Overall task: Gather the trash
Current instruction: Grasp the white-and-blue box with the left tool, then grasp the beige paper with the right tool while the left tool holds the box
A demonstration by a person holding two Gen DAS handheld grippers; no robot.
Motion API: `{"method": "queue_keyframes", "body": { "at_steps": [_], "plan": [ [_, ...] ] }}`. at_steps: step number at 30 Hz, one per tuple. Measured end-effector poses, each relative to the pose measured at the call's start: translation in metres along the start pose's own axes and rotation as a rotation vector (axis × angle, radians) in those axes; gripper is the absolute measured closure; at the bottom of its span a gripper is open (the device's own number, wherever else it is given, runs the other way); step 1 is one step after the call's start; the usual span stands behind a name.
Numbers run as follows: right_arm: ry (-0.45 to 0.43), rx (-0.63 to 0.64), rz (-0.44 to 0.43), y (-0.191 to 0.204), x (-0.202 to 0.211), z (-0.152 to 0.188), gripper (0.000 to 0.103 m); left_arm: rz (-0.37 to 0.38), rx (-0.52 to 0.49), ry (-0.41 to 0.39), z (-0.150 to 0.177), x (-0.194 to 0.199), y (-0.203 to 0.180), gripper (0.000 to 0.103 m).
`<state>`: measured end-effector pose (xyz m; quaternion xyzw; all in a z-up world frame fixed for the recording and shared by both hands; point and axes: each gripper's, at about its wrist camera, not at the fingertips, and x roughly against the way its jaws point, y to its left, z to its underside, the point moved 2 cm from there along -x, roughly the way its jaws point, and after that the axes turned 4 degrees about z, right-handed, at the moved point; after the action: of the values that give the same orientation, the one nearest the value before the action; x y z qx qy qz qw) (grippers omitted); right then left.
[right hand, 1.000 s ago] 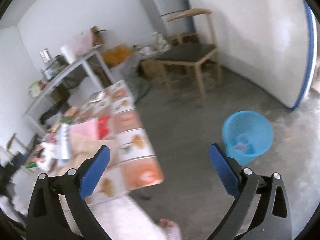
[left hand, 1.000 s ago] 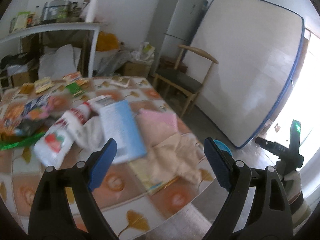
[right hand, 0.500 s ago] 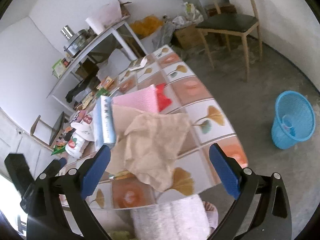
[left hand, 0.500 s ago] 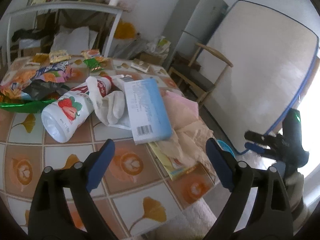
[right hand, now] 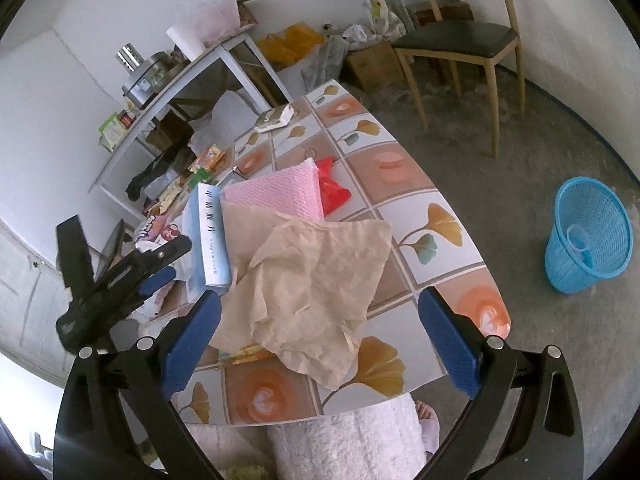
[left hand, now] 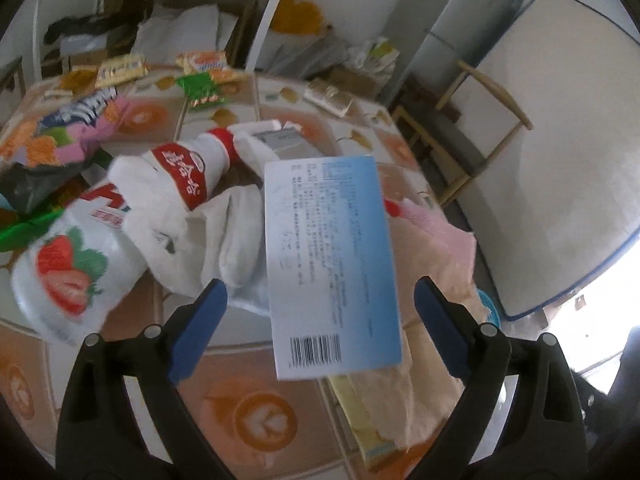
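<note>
Left gripper (left hand: pixel 320 312) jaws released, over blue box (left hand: pixel 332 264) on worktop (left hand: pixel 256 428). Right gripper (right hand: pixel 320 336) jaws released, above brown paper (right hand: pixel 312 280). Blue bin (right hand: pixel 588 236) on floor.

A table (right hand: pixel 436 216) covered in a tile-print cloth of ginkgo leaves and orange medallions carries a spread of litter. A crumpled sheet of brown paper (right hand: pixel 316 280) lies over its near end, beside a blue-and-white box (left hand: pixel 332 264) and a pink textured pad (right hand: pixel 280 196), with a red plastic bag (right hand: pixel 332 192) at the pad's far side. Farther left lie white cloth (left hand: pixel 200 232), a strawberry-printed bottle (left hand: pixel 72 264) on its side, and bright snack wrappers (left hand: pixel 60 136). On the concrete floor (right hand: pixel 500 184) well apart from the table stand a blue mesh bin (right hand: pixel 588 236) and a wooden chair (right hand: pixel 460 40).
</note>
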<state>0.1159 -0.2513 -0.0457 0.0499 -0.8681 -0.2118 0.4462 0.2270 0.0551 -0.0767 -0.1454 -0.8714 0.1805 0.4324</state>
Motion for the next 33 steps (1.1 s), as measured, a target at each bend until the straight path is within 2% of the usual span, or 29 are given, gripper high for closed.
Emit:
{"method": "queue_keyframes", "body": {
  "at_steps": [8, 13, 19, 20, 26, 33],
  "plan": [
    [0.013, -0.024, -0.001, -0.009, -0.007, 0.000, 0.007, -0.014, 0.036, 0.060, -0.002, -0.024, 0.003, 0.013],
    [0.016, -0.024, -0.003, -0.009, -0.008, 0.000, 0.007, -0.013, 0.042, 0.066, 0.001, -0.026, 0.005, 0.013],
    [0.019, -0.030, -0.001, -0.010, -0.010, 0.002, 0.007, 0.024, 0.031, 0.071, 0.007, -0.021, 0.004, 0.034],
    [0.018, -0.029, -0.001, -0.010, -0.010, 0.002, 0.007, 0.026, 0.029, 0.071, 0.008, -0.020, 0.004, 0.034],
    [0.016, -0.024, -0.001, -0.008, -0.010, 0.003, 0.007, 0.029, 0.022, 0.047, 0.010, -0.010, 0.005, 0.034],
    [0.023, -0.035, -0.004, -0.008, -0.013, 0.003, 0.007, 0.089, 0.032, -0.010, 0.011, 0.017, 0.008, 0.035]
  ]
}}
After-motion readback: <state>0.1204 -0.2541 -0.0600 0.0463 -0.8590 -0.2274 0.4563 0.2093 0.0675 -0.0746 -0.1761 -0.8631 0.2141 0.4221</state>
